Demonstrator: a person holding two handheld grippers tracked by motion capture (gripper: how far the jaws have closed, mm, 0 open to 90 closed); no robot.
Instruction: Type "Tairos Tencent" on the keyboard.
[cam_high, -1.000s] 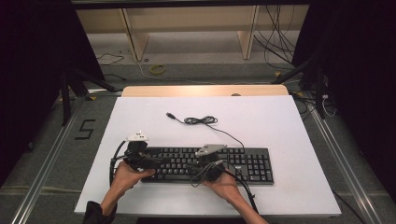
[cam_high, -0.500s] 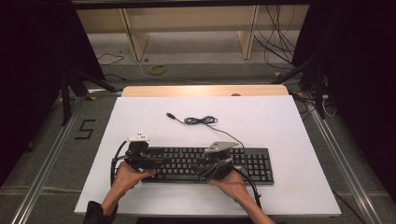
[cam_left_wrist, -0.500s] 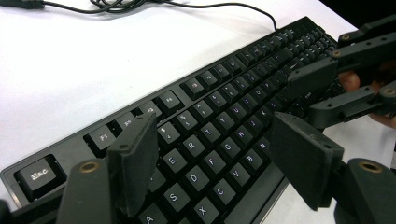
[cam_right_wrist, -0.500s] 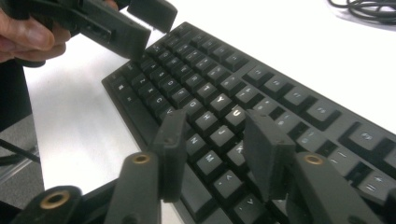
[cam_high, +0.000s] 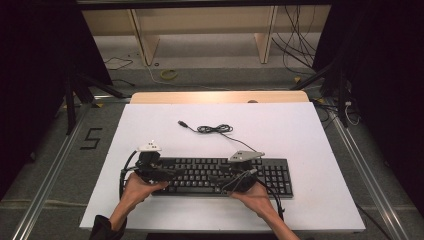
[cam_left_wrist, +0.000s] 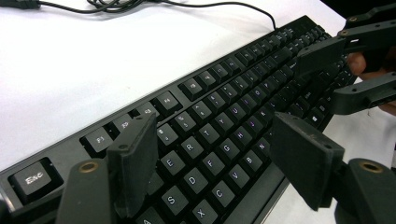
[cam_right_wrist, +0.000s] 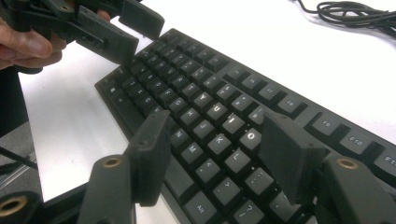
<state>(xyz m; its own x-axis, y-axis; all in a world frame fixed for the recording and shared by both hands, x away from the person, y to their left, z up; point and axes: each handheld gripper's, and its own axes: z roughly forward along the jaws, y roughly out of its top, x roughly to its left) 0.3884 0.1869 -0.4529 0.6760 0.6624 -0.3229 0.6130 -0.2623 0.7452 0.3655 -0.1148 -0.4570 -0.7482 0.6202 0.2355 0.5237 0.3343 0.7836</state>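
keyboard (cam_high: 220, 175) — black, white legends | table (cam_high: 300, 130) — white | cable (cam_high: 215, 129) — black

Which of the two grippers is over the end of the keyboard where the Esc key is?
The left gripper. Its open jaws stand over the keyboard end with the Esc key; the right gripper stands nearer the middle, over the letter keys.

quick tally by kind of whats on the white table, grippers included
keyboard: 1
coiled cable with its plug: 1
grippers, left gripper and right gripper: 2
total: 4
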